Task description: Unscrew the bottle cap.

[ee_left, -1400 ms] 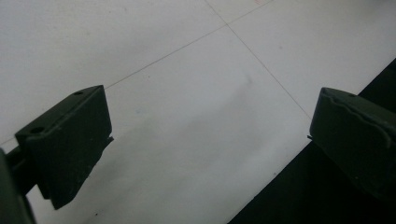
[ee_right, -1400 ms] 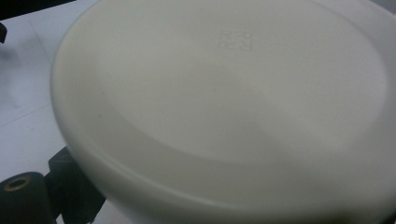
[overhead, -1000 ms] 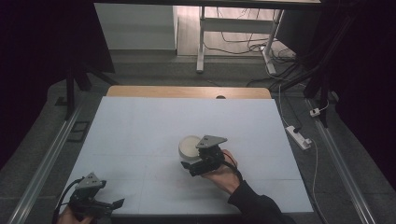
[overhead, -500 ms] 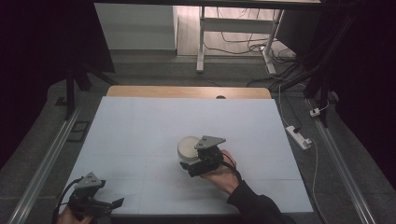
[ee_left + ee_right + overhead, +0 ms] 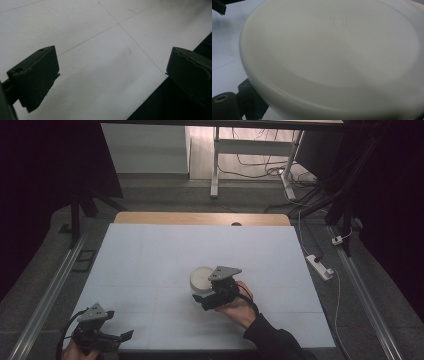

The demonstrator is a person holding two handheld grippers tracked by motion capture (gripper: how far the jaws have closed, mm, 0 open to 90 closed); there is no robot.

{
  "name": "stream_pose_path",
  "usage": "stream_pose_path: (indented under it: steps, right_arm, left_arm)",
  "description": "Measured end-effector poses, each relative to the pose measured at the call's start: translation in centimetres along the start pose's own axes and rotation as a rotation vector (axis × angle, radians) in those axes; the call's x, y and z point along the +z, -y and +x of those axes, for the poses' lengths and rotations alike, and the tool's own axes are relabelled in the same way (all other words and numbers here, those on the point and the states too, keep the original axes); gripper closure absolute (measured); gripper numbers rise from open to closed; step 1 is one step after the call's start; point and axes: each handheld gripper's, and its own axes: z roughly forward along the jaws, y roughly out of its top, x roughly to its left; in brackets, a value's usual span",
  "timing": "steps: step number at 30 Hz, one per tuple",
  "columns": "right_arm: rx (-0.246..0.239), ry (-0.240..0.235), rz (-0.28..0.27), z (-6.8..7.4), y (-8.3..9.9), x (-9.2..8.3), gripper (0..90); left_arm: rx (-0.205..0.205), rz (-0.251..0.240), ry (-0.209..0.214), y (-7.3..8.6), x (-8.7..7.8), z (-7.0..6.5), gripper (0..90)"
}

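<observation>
Nothing had shifted over the last second: your right gripper [image 5: 207, 296] stayed at the white round container [image 5: 202, 279], near the middle of the desk [image 5: 150, 255], just as in the earlier high views. In the right gripper view the container [image 5: 332, 57] hid most of the fingers, so I could not tell whether they had closed on it. Your left gripper [image 5: 107, 336] rested at the near left corner, fingers [image 5: 35, 77] wide apart and empty. Judged: the grasp was settling, lift not begun.

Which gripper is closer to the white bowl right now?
Right. The right gripper is at the white bowl, its jaws at the near rim. The left gripper sits open at the table's near left corner, well apart.
</observation>
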Motion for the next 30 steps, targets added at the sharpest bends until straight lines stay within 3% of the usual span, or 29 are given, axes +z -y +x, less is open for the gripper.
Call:
stream_pose_path:
  steps: [11, 20, 25, 30]
  right_arm:
    - [-0.008, -0.01, -0.003, 0.2, 0.0, -0.2, 6.4]
    - [-0.009, -0.016, -0.005, 0.2, 0.0, -0.2, 6.5]
    - [-0.01, -0.021, -0.008, 0.2, -0.1, -0.2, 6.4]
    - [-0.011, -0.025, -0.006, 0.3, 0.0, -0.2, 6.4]
  left_arm:
    - [0.04, -0.022, 0.011, -0.9, 0.2, -0.1, 0.0]
    - [0.06, -0.038, 0.079, -1.8, 1.2, 0.5, 0.0]
    - [0.085, -0.056, 0.081, -2.5, 1.5, 0.4, 0.0]
    - [0.11, -0.088, 0.11, -3.6, 2.2, 0.3, 0.0]
